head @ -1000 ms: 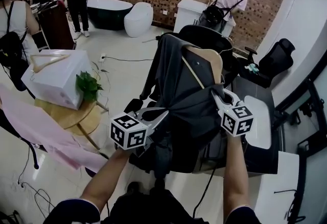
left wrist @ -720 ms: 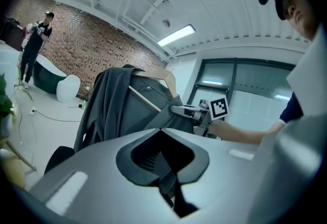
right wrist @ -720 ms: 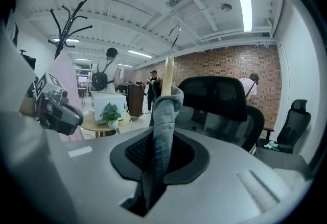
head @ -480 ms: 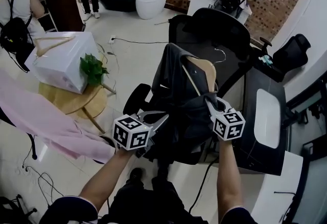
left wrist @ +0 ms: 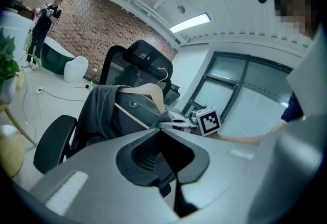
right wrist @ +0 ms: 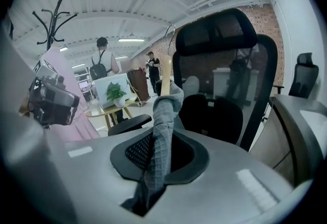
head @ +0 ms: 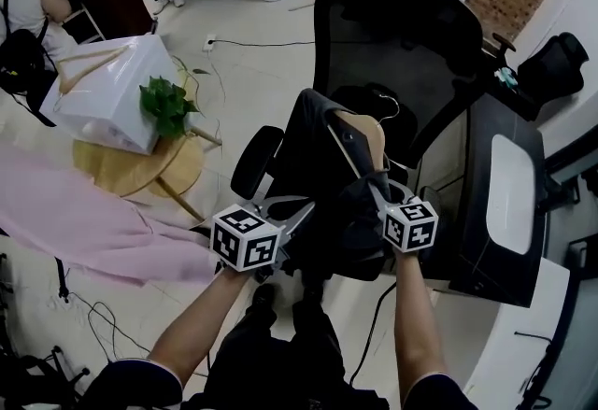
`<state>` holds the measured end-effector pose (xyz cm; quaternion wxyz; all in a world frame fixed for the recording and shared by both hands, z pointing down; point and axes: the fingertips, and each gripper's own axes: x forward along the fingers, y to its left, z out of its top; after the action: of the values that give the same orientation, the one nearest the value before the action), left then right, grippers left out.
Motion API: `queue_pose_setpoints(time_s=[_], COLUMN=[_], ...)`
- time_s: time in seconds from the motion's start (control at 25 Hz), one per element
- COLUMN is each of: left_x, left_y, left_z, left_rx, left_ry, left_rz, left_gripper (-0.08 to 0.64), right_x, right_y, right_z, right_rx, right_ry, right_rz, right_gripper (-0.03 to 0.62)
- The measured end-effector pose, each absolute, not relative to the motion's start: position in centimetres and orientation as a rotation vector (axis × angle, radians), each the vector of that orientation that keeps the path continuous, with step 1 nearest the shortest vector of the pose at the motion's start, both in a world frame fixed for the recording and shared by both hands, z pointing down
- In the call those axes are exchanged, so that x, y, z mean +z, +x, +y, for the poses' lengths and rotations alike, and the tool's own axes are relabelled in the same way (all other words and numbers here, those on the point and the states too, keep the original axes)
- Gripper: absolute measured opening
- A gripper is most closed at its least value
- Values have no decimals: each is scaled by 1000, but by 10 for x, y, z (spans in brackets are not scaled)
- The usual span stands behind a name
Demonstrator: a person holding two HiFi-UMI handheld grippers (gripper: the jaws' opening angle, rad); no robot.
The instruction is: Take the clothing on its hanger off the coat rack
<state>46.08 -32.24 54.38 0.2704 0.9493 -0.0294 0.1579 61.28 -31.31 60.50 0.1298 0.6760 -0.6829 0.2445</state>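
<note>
A dark grey garment (head: 318, 165) hangs on a wooden hanger (head: 369, 133) in front of a black office chair (head: 402, 25), low over its seat. My left gripper (head: 297, 212) is at the garment's left lower part, and in the left gripper view dark cloth runs between its jaws. My right gripper (head: 376, 186) is shut on the garment's right side just below the hanger's shoulder. In the right gripper view a fold of grey waffle cloth (right wrist: 161, 131) is pinched in the jaws. A black coat rack (right wrist: 51, 19) stands far off.
A round wooden table (head: 131, 170) at the left holds a white box (head: 107, 100) and a green plant (head: 166, 105). Pink cloth (head: 84, 226) hangs at the lower left. A dark desk (head: 486, 254) stands at the right. People stand at the back, and cables lie on the floor.
Both grippers have come down with the garment and hanger. The clothing now hangs lower, close to the chair's seat.
</note>
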Motion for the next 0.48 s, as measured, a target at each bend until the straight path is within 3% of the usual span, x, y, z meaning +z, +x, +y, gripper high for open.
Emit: queue_pose_setpoints(time_s=[0.48], left_x=[603], left_y=[465], left_z=[-322], left_rx=[523], left_ry=[2485], left_rz=[-107], left_gripper=[11], right_x=[724], right_y=[614], right_z=[-332], right_rx=[1036], right_ry=[1930], right_rz=[-1899], right_gripper=[40])
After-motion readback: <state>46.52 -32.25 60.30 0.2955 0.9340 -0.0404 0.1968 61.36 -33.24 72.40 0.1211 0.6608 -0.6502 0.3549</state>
